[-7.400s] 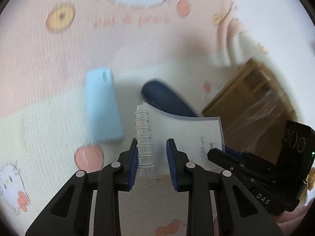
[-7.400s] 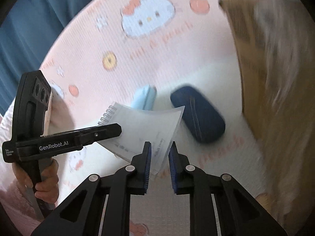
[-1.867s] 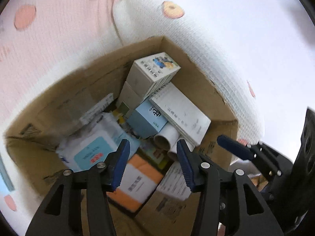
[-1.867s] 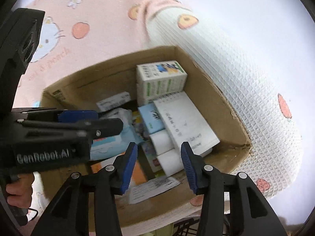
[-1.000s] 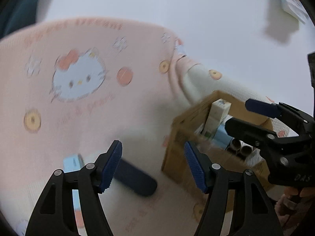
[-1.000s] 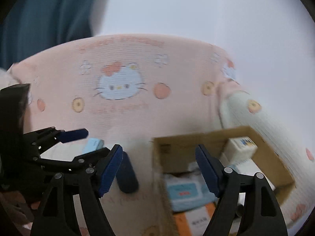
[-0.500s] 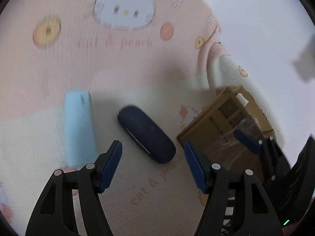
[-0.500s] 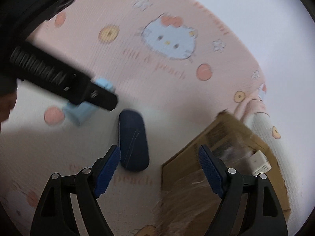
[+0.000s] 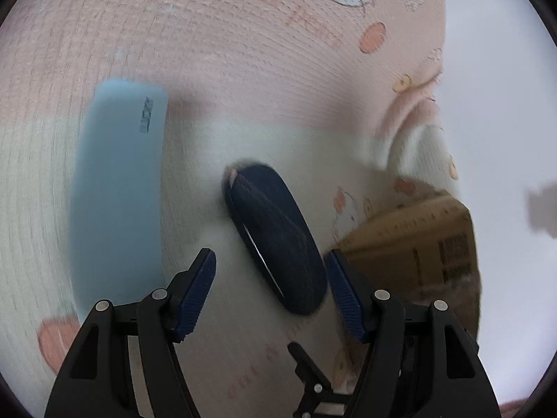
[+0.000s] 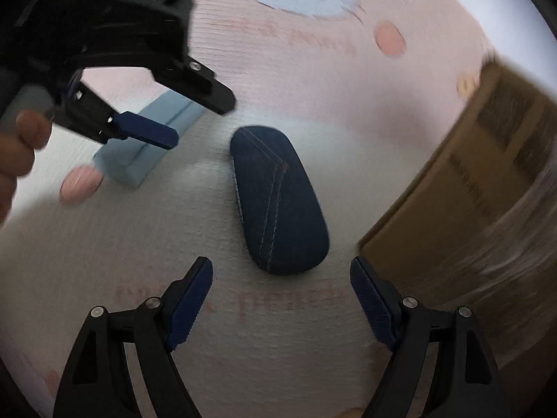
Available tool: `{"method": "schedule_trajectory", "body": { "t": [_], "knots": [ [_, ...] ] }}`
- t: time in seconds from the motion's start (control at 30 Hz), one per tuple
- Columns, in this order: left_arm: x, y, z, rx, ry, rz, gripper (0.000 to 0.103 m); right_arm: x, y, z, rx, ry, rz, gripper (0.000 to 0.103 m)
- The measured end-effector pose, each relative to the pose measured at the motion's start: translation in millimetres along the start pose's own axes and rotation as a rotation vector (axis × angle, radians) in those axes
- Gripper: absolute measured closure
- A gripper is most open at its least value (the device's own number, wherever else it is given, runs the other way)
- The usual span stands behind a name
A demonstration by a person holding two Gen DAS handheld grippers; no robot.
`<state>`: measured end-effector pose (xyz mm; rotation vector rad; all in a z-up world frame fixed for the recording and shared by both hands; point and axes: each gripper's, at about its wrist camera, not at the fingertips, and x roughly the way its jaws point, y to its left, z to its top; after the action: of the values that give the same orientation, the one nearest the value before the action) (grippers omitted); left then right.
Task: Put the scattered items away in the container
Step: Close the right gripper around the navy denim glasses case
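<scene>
A dark blue denim case [image 9: 275,240] lies on the pink and white blanket [image 9: 243,80]; it also shows in the right wrist view [image 10: 278,202]. A light blue box [image 9: 115,195] lies to its left, and shows in the right wrist view [image 10: 149,142]. The cardboard box [image 9: 417,244] stands to the right, also in the right wrist view [image 10: 487,188]. My left gripper [image 9: 271,292] is open, its fingers either side of the case's near end. My right gripper [image 10: 282,299] is open and empty, just short of the case.
The blanket bears cat and peach prints. A white wall [image 9: 504,87] rises behind the bed. The left gripper's body [image 10: 115,48] hangs over the light blue box in the right wrist view.
Both grippers left the cardboard box, swung left and dropped toward the blanket. The dark blue case now sits between the left gripper's fingers and close before the right one.
</scene>
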<state>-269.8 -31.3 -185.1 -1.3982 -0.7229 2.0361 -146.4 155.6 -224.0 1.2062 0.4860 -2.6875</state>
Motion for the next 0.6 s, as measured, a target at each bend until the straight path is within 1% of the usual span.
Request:
{"method": "schedule_trajectory", "body": {
  "t": [0.07, 0.13, 0.2, 0.23, 0.33, 0.43, 0.5, 0.6],
  "knots": [
    [6, -2, 10, 0.034, -0.004, 0.015, 0.033, 5, -2, -1, 0.034, -0.001, -0.014, 0.023],
    [13, -4, 23, 0.051, 0.001, 0.047, 0.033, 7, -4, -2, 0.051, -0.017, -0.013, 0.023],
    [19, -6, 35, 0.062, -0.003, 0.051, 0.033, 7, 2, -5, 0.046, -0.046, -0.002, 0.022],
    [20, -7, 39, 0.068, -0.001, 0.048, 0.033, 10, 4, -7, 0.037, -0.047, -0.007, 0.022],
    [31, -15, 50, 0.098, 0.034, 0.053, 0.033, 18, 6, -11, 0.032, -0.030, -0.014, 0.022],
    [43, -17, 56, 0.121, 0.066, 0.073, 0.033, 15, -3, -11, 0.075, -0.052, 0.014, 0.022],
    [45, -19, 58, 0.124, 0.079, 0.068, 0.033, 17, -8, -10, 0.096, -0.040, 0.028, 0.022],
    [48, -22, 61, 0.127, 0.107, 0.033, 0.033, 27, -18, -8, 0.164, 0.002, 0.068, 0.023]
  ]
}}
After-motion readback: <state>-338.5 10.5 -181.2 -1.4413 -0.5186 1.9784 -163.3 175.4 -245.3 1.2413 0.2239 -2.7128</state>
